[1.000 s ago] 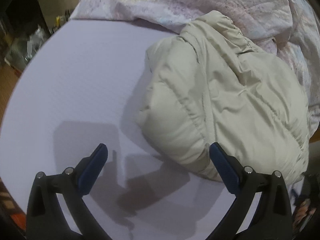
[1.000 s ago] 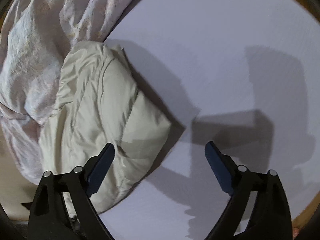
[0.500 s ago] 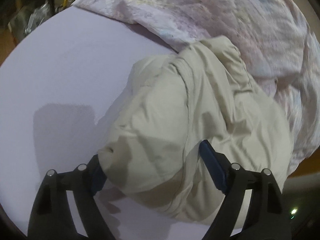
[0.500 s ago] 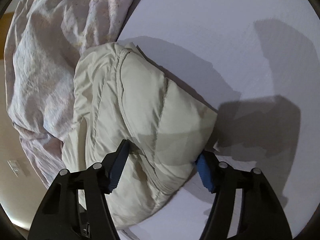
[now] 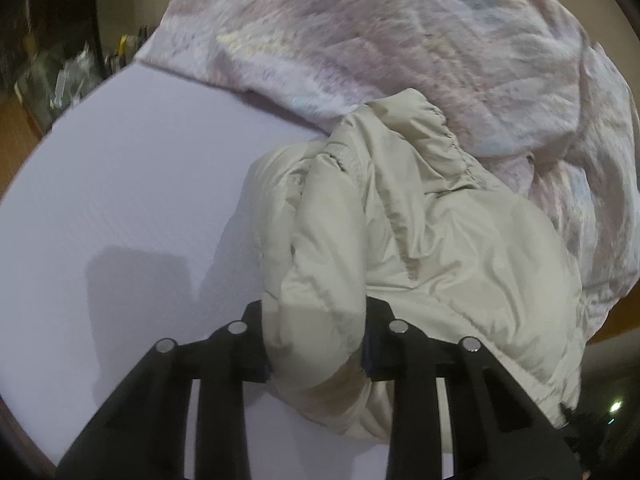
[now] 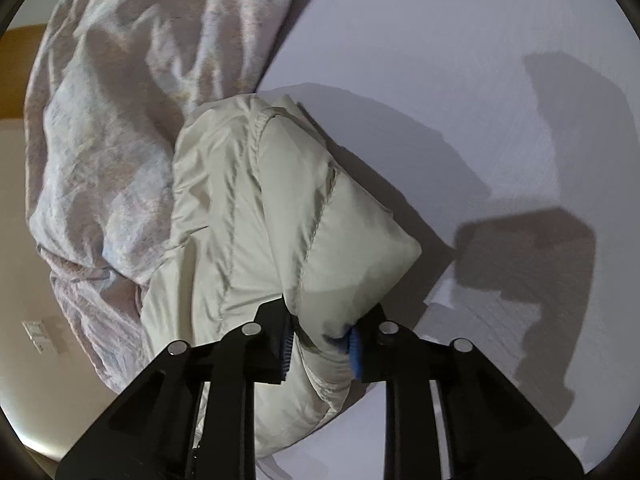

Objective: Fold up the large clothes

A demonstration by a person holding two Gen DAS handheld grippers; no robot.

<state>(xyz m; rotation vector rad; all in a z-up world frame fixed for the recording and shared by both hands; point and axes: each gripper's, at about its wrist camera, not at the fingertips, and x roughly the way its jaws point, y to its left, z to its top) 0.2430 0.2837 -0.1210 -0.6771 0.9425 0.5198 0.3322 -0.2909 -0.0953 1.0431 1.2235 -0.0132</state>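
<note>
A cream padded jacket (image 5: 420, 240) lies bunched on the lilac bed sheet (image 5: 120, 184). My left gripper (image 5: 316, 340) is shut on a thick fold at the jacket's near left corner. In the right wrist view the same jacket (image 6: 256, 208) shows, and my right gripper (image 6: 320, 340) is shut on its near right corner. The padding bulges between both pairs of jaws and hides the pads in part.
A crumpled pale pink quilt (image 5: 400, 40) lies behind and beside the jacket, also in the right wrist view (image 6: 120, 100). Bare lilac sheet (image 6: 460, 80) spreads to the right. Clutter (image 5: 52, 76) sits beyond the bed's far left edge.
Both grippers moved forward onto the jacket's near edge and closed on its two corners; a second ago both were open and apart from it.
</note>
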